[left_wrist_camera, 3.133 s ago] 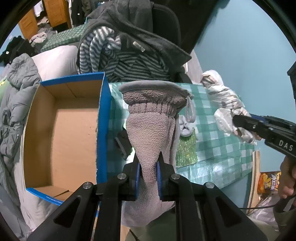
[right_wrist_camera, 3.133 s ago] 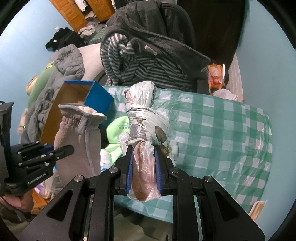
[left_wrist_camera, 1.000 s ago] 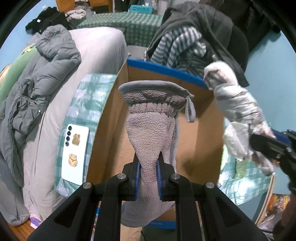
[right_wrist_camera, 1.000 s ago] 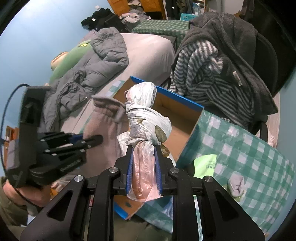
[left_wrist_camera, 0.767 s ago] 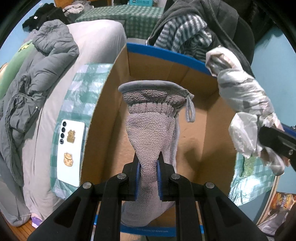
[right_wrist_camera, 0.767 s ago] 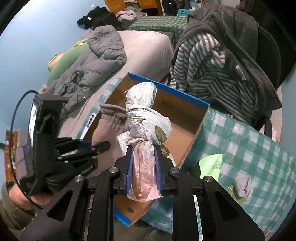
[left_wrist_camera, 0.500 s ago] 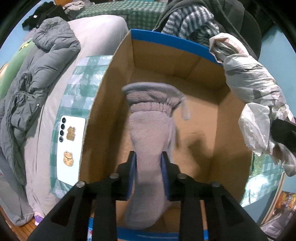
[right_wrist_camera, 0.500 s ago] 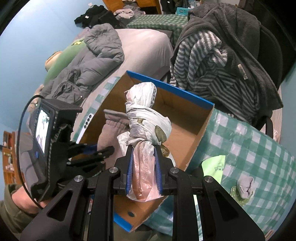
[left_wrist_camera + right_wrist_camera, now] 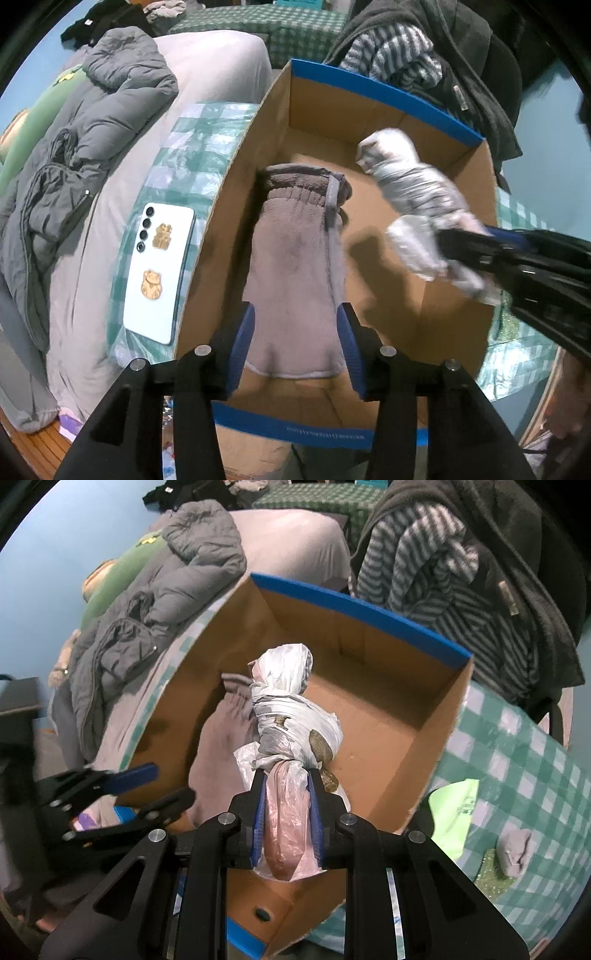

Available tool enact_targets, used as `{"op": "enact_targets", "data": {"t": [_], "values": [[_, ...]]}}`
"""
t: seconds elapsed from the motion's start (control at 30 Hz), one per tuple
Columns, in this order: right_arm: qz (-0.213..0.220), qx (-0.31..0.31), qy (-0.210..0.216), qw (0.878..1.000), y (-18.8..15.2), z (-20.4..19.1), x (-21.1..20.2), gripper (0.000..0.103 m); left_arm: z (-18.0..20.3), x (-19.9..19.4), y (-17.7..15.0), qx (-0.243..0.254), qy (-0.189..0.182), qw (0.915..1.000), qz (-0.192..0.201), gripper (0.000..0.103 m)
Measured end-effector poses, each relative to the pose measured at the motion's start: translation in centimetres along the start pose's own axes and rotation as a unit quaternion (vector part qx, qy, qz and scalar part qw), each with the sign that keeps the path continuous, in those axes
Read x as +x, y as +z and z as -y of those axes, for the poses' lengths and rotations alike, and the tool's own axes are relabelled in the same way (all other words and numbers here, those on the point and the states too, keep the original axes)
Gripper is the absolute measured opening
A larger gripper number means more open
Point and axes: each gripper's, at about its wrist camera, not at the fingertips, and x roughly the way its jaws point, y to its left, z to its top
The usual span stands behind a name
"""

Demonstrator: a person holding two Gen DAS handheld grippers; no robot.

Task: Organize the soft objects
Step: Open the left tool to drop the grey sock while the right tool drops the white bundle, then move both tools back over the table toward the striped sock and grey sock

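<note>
A grey fleece sock (image 9: 295, 266) hangs down inside the cardboard box with the blue rim (image 9: 384, 92). My left gripper (image 9: 297, 343) points straight down over it. Its jaws are opening, and the sock sits loose between the blue pads (image 9: 242, 339), no longer squeezed. In the right wrist view the same sock (image 9: 221, 746) lies against the box's left wall (image 9: 177, 701), with the left gripper (image 9: 162, 786) beside it. My right gripper (image 9: 286, 812) is shut on a knotted bundle of plastic bags (image 9: 291, 709), held over the box's inside. The bundle (image 9: 413, 199) also shows in the left wrist view.
A white phone (image 9: 159, 273) lies on the checked cloth left of the box. A grey jacket (image 9: 74, 147) covers the bed. Striped and dark garments (image 9: 443, 565) hang on a chair behind. A green bag (image 9: 450, 812) and a small grey sock (image 9: 513, 853) lie on the checked table.
The left jaws have opened and the sock has slipped lower into the box. Both grippers have sunk toward the box. The right gripper still carries the bundle.
</note>
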Motion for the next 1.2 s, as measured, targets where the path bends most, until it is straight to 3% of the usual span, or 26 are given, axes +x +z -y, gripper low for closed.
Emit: {"op": "enact_targets", "data": {"t": [0.23, 0.37, 0.63, 0.83, 1.2], "values": [[-0.018, -0.005, -0.006, 1.000, -0.3, -0.1, 1.7, 0.024, -0.1, -1.2, -1.0, -0.013, -0.012, 0.9998, 0.002, 0.047], [-0.016, -0.004, -0.006, 1.000, -0.5, 0.1, 1.6, 0.039, 0.0, -1.8, -1.4, -0.017, -0.017, 0.9997, 0.000, 0.049], [-0.001, 0.008, -0.010, 1.000, -1.3, 1.1, -0.5, 0.058, 1.6, -2.8, -2.1, -0.011, -0.024, 0.9996, 0.001, 0.049], [0.014, 0.015, -0.006, 1.000, -2.2, 2.2, -3.0, 0.064, 3.7, -3.6, -2.3, -0.004, -0.035, 0.9994, 0.004, 0.053], [0.037, 0.035, -0.005, 0.999, -4.3, 6.0, -7.5, 0.064, 8.1, -5.3, -3.1, 0.019, -0.040, 0.9989, 0.016, 0.058]]}}
